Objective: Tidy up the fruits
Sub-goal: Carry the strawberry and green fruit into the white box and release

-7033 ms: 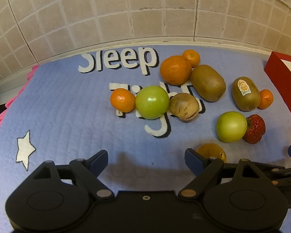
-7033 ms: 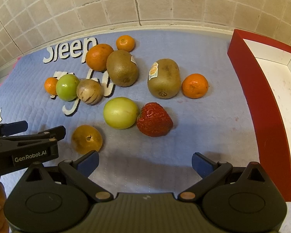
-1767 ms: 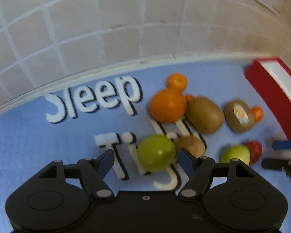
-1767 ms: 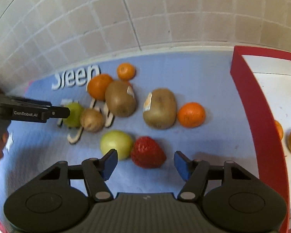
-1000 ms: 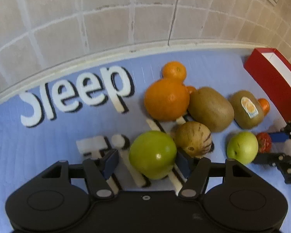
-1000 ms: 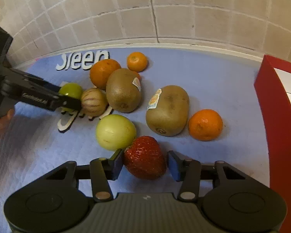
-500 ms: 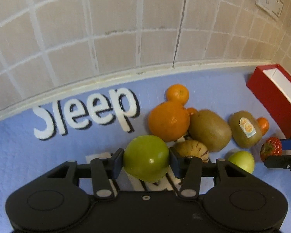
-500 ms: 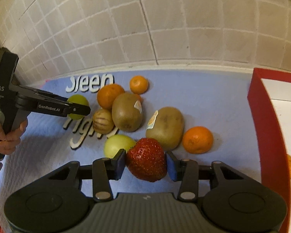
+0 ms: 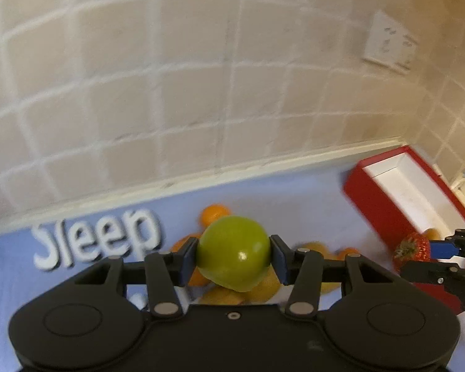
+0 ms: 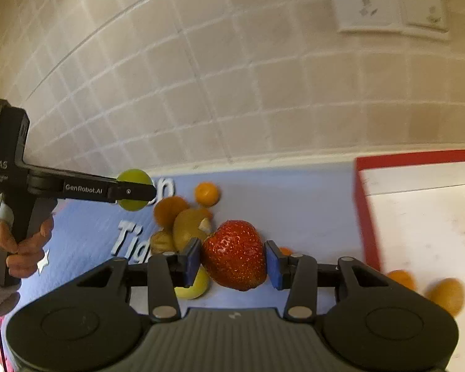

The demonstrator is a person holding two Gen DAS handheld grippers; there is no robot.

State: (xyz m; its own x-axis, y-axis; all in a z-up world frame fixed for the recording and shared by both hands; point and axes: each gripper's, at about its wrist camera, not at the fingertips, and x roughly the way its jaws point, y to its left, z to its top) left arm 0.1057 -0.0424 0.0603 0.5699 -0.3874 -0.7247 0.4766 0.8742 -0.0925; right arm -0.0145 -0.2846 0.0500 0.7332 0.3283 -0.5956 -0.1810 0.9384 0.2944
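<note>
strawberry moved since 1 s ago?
Yes. The strawberry is off the mat and up, clamped in the right gripper, closer to the red box. It had sat beside the pale green fruit.

The green apple (image 9: 233, 252) has smooth, glossy skin with a small highlight, while the strawberry (image 10: 234, 254) is shiny and pitted with seeds. Both grippers look like matt black plastic with blue pads (image 10: 191, 260). The blue mat (image 10: 294, 198) is quilted cloth, the wall (image 10: 232, 93) is matt beige tile, and the red box (image 10: 418, 210) has a dull white lining
</note>
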